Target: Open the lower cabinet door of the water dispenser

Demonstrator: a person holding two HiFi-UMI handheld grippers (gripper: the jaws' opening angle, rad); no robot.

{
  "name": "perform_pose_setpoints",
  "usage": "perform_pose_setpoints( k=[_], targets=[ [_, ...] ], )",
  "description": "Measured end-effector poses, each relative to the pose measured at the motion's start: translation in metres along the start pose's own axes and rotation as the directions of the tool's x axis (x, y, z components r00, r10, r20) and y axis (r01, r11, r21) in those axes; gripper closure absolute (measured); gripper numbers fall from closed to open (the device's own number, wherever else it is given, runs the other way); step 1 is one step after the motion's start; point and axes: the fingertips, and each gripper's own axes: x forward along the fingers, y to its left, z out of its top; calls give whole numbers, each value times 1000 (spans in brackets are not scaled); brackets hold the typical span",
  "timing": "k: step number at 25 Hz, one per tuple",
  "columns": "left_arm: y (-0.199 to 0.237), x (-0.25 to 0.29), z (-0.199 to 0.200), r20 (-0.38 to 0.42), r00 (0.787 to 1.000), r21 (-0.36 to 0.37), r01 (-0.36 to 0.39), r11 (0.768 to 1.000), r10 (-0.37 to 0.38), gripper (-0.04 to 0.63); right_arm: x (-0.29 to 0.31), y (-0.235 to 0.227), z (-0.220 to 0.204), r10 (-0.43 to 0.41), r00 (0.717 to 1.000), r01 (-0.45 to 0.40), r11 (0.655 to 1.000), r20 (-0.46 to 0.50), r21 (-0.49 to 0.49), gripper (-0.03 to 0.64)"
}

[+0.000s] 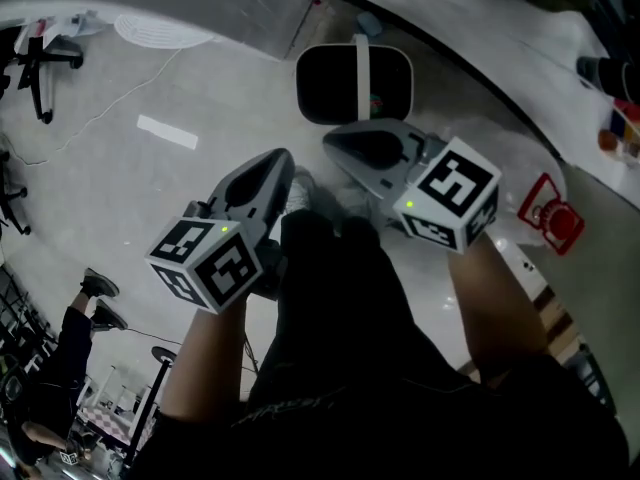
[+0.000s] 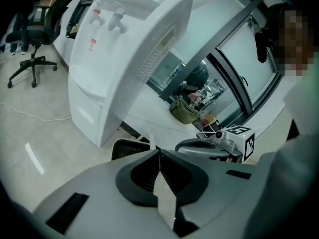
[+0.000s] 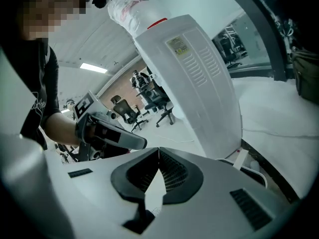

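Nothing of the job looks done yet. The water dispenser (image 2: 124,59) stands on the floor (image 1: 200,78) some way ahead of the person. The left gripper view shows it front-on at an angle, its two taps (image 2: 112,19) up top and the lower cabinet door (image 2: 85,111) below them. As far as I can make out, the door sits flush and closed. The right gripper view catches the dispenser from the side, with its bottle (image 3: 132,6) on top. Both tools are held out over the person's legs, well apart from the dispenser, touching nothing. The left gripper (image 1: 278,160) has its fingers (image 2: 145,173) clenched together with nothing between them. The right gripper (image 1: 338,143) is likewise closed on empty air, its fingers (image 3: 172,171) meeting along a thin line. A black bin (image 1: 355,80) with a white handle stands on the floor just beyond the gripper tips, between the person and the dispenser. I would judge this to be the approach at most. What remains is to get a gripper down to the door's edge or handle, which I cannot pick out from here, take hold, and swing the door open.
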Motion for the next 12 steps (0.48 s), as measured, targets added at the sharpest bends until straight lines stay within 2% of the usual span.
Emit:
perform_pose_setpoints(
  k=[6,9,12],
  targets=[
    [28,22,2,-14,1000,22,-20,1000,21,594,13,-18,5,-43,998,43,999,43,3,603],
    [37,28,2,-23,999,71,-20,997,22,593,20,-22,-1,-59,998,59,998,28,-5,602],
    [53,33,6,-12,999,82,-45,996,46,592,25,-25,-11,-74,997,74,997,2,3,602]
  ],
)
